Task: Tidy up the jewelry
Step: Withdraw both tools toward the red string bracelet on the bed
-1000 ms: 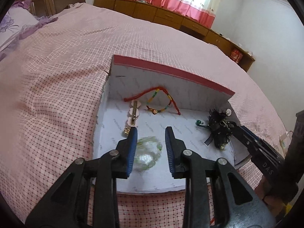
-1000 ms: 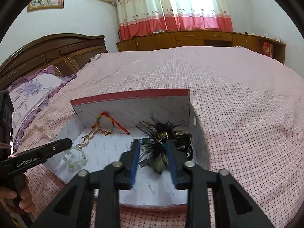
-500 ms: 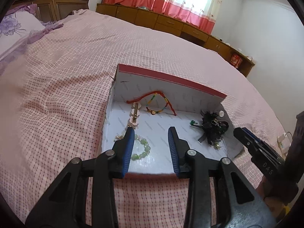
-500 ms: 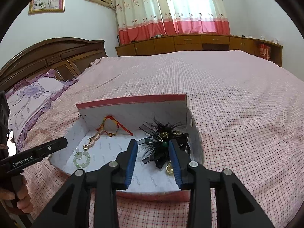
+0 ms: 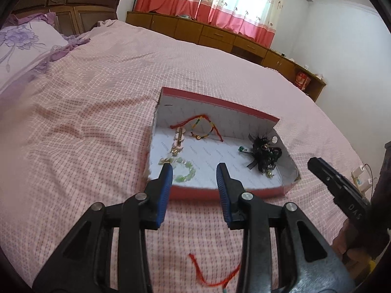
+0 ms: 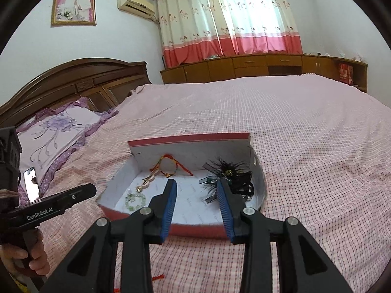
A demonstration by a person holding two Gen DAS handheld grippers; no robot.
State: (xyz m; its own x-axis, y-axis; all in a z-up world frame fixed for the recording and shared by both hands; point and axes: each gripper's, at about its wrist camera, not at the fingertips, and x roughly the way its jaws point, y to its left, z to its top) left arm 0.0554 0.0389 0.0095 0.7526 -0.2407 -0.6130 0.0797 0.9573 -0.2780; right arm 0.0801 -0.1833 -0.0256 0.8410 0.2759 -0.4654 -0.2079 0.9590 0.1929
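Two hand-held grippers hang over the near side of a bed, and both are let go with nothing between their blue pads. The left hand-held gripper [image 5: 194,168] has its jaws apart, and only the box and the bedspread show in the gap. The right hand-held gripper [image 6: 196,183] is the same, jaws apart and holding nothing. A hand [image 6: 23,256] holds the left one by its black handle at the left edge of the right wrist view.

Just past the tips sits a red box [image 5: 220,191] with a white inside, lying on the pink checked bedspread [image 5: 85,122]. A green bead bracelet [image 5: 185,173] lies in its near left corner. Just behind that is a gold clip with pale beads [image 5: 178,142]. A red string bracelet [image 5: 202,128] leans on the far wall of the box. A black feather piece [image 5: 265,153] fills the right side of the box.

A loose red thread [image 5: 207,273] lies on the bedspread, nearer than the box.

Far to the left is a purple flower pillow [image 6: 56,131] by the dark wooden headboard [image 6: 73,78]. A phone [image 6: 31,185] lies by the pillow. Pink and white curtains [image 6: 229,22] hang on the far wall above low wooden cabinets [image 6: 256,68].
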